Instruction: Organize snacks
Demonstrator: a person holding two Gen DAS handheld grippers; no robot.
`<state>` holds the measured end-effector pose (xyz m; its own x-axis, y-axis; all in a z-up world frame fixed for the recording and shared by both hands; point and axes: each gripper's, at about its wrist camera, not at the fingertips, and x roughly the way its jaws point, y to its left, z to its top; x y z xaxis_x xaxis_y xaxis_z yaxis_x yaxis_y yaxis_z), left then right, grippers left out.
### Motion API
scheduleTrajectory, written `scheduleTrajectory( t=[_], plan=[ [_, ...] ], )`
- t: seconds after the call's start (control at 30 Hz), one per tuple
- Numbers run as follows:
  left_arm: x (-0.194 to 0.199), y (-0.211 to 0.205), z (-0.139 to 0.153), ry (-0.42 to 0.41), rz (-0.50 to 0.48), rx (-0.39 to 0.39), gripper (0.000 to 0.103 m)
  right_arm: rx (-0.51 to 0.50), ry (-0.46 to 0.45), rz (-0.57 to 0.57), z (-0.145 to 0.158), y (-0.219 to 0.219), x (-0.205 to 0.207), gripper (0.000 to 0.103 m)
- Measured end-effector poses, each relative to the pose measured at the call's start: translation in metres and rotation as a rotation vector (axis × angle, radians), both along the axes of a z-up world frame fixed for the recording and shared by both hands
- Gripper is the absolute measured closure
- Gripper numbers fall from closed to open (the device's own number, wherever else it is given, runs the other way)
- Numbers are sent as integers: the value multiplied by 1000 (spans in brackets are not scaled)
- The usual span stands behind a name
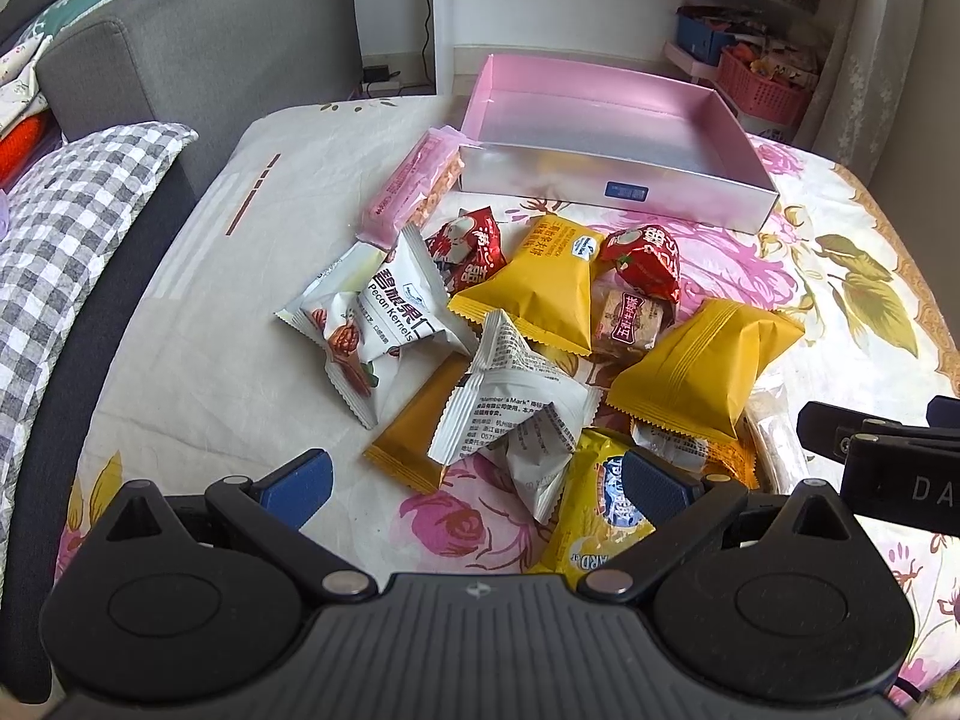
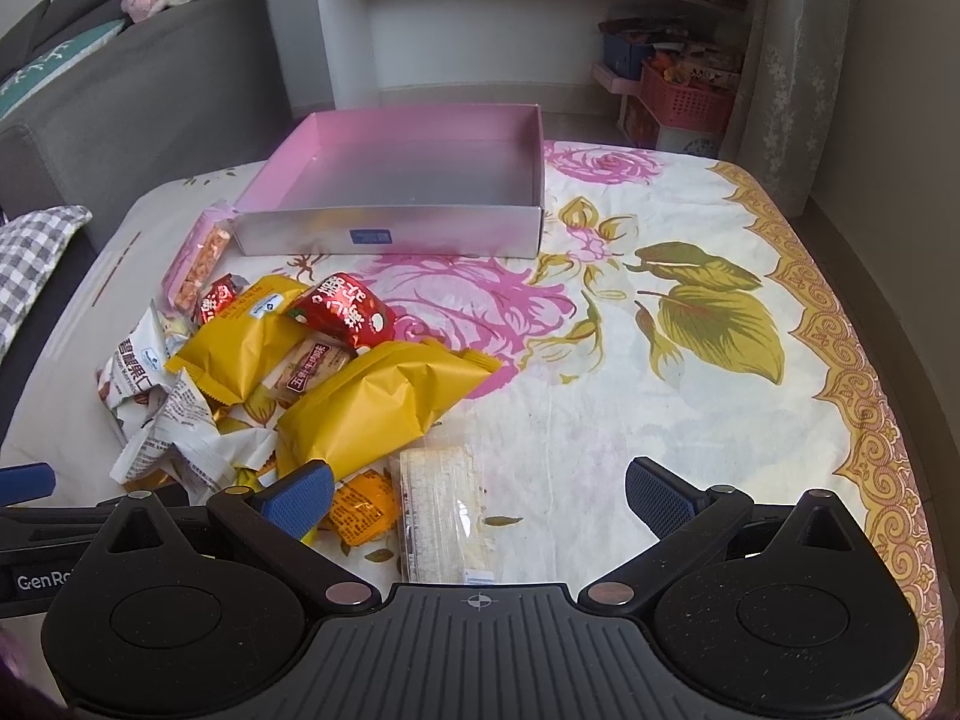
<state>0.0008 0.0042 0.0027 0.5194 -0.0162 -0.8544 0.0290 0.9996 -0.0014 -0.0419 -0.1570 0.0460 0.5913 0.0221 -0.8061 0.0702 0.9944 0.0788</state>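
Observation:
A pile of snack packets lies on the floral cloth: a white pecan packet (image 1: 372, 324), a white packet with print (image 1: 516, 396), yellow packets (image 1: 540, 294) (image 1: 702, 372) (image 2: 372, 408), red packets (image 1: 645, 261) (image 2: 345, 309), and a pink bar (image 1: 408, 186). An empty pink box (image 1: 606, 120) (image 2: 408, 180) stands behind the pile. My left gripper (image 1: 477, 480) is open above the near edge of the pile, holding nothing. My right gripper (image 2: 480, 495) is open above a clear-wrapped pale bar (image 2: 441, 510), holding nothing.
A grey sofa (image 1: 198, 42) with a checked cushion (image 1: 78, 222) is on the left. White shelves (image 2: 540, 12) and a pink basket (image 2: 684, 99) stand behind the table. The right gripper's body (image 1: 882, 456) shows at the right of the left wrist view.

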Motion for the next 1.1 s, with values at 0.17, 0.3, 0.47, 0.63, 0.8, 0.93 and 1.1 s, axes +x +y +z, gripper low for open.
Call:
scheduleTrajectory(
  t=[0.17, 0.3, 0.47, 0.63, 0.8, 0.93, 1.1],
  plan=[
    [-1, 0, 0, -2, 0, 1, 0, -1, 0, 0, 0, 0, 0, 0],
    [-1, 0, 0, -2, 0, 1, 0, 5, 4, -5, 0, -1, 1, 0],
    [-2, 0, 1, -6, -2, 2, 0, 16, 14, -14, -1, -2, 1, 0],
    [-3, 0, 1, -7, -2, 4, 0, 11, 13, -10, -1, 0, 1, 0],
    [-2, 0, 2, -10, -2, 6, 0, 4, 15, -10, -2, 0, 2, 0],
    [-1, 1, 2, -18, -7, 17, 0, 2, 16, -15, -2, 0, 2, 0],
    [1, 2, 0, -22, -4, 27, 0, -8, 21, -13, -2, 0, 3, 0]
  ],
)
